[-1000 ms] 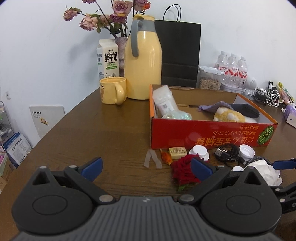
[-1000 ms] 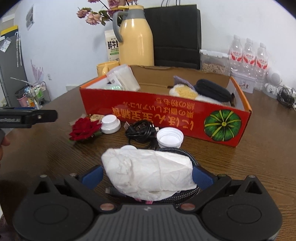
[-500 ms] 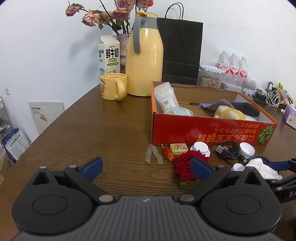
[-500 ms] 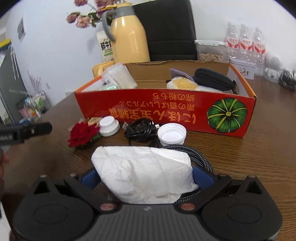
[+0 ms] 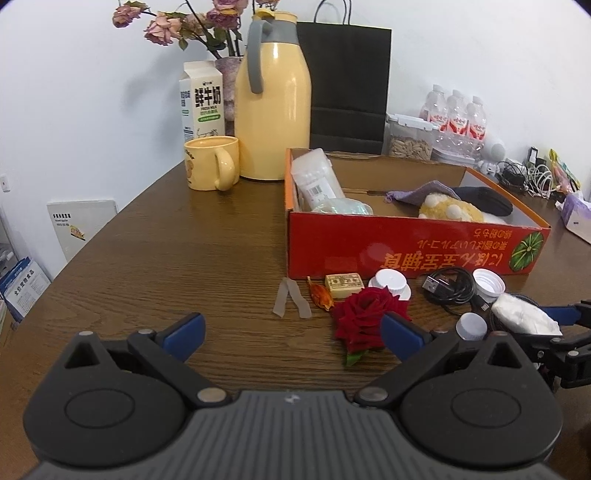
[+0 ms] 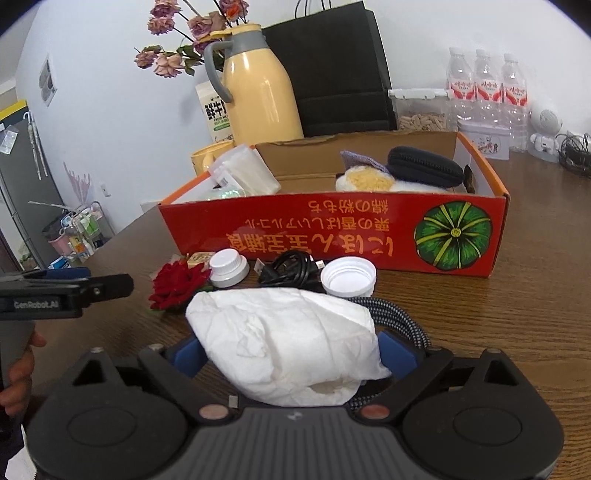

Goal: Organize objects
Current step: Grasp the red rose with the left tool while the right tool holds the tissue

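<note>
White crumpled tissue (image 6: 291, 339) lies on the surface between the right gripper (image 6: 291, 356), whose wide jaws are closing; squeeze gently, lift clear, carry to the red box (image 6: 332, 229).

A home dining corner: wooden table (image 5: 177, 258), thermos jug (image 5: 273, 107), milk carton (image 5: 202, 103), vase of roses (image 5: 192, 22)

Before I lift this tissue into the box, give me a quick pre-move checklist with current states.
1. Crumpled white tissue between right claw pads: ok.
2. Right claw firmly shut on it: not ok, jaws closing.
3. Braided grey cable clear of the grip: cannot tell, it runs under the tissue.
4. Free space in red cardboard box: ok, middle is bare.
5. Left claw open, empty, beside the red fabric rose: ok.
</note>
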{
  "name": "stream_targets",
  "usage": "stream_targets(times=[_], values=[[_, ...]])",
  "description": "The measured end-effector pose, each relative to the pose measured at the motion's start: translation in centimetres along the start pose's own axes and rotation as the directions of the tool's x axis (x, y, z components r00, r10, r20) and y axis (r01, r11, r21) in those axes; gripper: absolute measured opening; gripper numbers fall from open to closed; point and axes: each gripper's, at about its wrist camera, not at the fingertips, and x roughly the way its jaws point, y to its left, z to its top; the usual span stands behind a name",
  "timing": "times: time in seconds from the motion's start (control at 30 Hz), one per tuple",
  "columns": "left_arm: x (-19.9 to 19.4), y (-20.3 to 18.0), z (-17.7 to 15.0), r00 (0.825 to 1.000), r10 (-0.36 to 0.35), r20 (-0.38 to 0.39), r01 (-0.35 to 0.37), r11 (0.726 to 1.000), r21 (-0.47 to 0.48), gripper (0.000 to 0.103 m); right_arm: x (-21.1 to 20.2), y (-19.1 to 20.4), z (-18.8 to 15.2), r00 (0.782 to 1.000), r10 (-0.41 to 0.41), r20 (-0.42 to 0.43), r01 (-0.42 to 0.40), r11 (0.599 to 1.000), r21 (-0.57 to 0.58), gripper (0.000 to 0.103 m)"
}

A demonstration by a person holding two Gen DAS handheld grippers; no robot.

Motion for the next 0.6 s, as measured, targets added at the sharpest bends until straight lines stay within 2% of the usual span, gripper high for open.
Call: stream_targets(times=[0.43,0.53,0.6], values=[[2.3,-3.2,0.5,0.998,-0.060,-0.016,0.061,0.994,0.091,0.103,-0.9,-0.1,0.1,0.998,-0.020,0.062,0.021,1.000,-0.005,0.096],[2.9,-3.8,0.5,0.996,-0.082,-0.029,0.084,0.991,0.105,0.096,-1.1,-0.2,0.1,0.997,-0.027,0.076,0.027,1.000,-0.006,0.096],[3.4,-4.0,0.5,0.995,-0.089,-0.045,0.093,0.990,0.105,0.088,-1.2,-0.2,0.1,0.996,-0.029,0.080,0.030,1.000,-0.007,0.096]])
